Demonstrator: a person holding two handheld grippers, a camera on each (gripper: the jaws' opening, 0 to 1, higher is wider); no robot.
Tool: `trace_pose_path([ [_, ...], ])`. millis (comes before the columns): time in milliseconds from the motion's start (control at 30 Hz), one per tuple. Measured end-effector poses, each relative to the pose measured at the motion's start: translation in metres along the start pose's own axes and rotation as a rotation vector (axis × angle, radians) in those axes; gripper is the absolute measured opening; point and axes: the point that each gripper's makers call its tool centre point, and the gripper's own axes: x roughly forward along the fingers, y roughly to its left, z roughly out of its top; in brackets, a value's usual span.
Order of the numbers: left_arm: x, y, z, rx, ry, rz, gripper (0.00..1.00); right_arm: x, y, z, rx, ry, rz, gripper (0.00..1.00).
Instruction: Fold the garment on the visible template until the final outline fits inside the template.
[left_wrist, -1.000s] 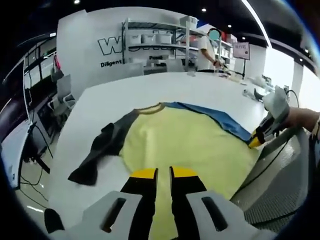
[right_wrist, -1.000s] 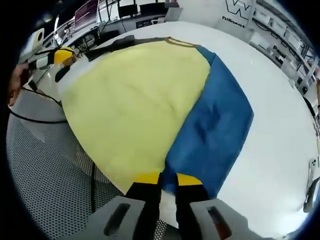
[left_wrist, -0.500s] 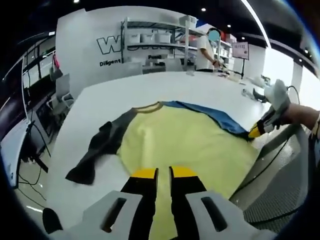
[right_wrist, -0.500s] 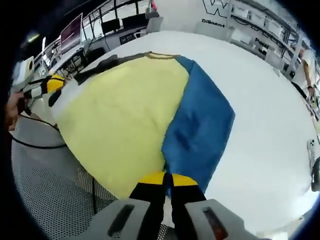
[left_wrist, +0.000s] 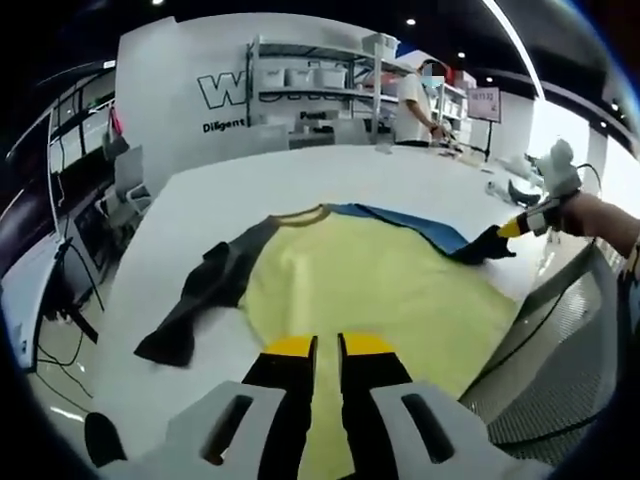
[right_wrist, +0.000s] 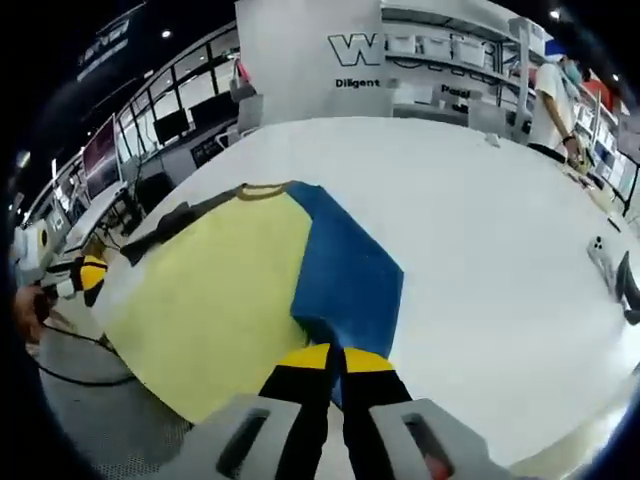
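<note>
White counter (left_wrist: 330, 170) carries the garment (left_wrist: 370, 280), spread flat near its near edge: yellow body, dark grey sleeve (left_wrist: 195, 300) flung out to one side, blue sleeve (right_wrist: 345, 275) folded over the yellow panel on the other side, ribbed collar (right_wrist: 262, 188) pointing toward the far shelving (left_wrist: 310, 85). Perforated grey mat (left_wrist: 560, 370) sits beside the counter's edge, with a black cable crossing it. A person stands at the far end of the room by the shelves. Left gripper (left_wrist: 315, 347) hovers at the yellow hem, yellow-tipped jaws nearly pressed together with a thin gap, gripping nothing clearly visible. Right gripper (right_wrist: 333, 358) pinches the end of the blue sleeve, jaws closed on the fabric; in the left gripper view it lifts that sleeve end off the counter.
</note>
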Motion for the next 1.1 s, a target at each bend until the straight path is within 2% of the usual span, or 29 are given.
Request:
trace_pose_path([
  [133,0.000,0.001,0.000,-0.003,-0.003,0.004,0.05,-0.004,-0.012,0.020,0.069,-0.064,-0.028,0.00],
  [233,0.000,0.001,0.000,-0.008,-0.004,0.006,0.05,-0.006,-0.023,0.037,0.157,-0.120,-0.039,0.00],
  [367,0.000,0.001,0.000,-0.008,-0.005,0.007,0.05,-0.007,-0.029,0.044,0.169,-0.144,-0.050,0.00],
  [433,0.000,0.000,0.003,-0.004,-0.006,0.005,0.05,-0.009,-0.041,0.059,0.205,-0.187,-0.077,0.00],
  [467,0.000,-0.001,0.003,-0.003,-0.007,0.005,0.05,-0.009,-0.049,0.066,0.204,-0.198,-0.092,0.00],
  [900,0.003,-0.003,0.007,0.004,-0.012,-0.001,0.04,-0.008,-0.086,0.093,0.202,-0.247,-0.142,0.00],
  [1100,0.005,-0.001,0.005,0.003,-0.006,-0.002,0.04,-0.006,-0.112,0.103,0.248,-0.274,-0.177,0.00],
])
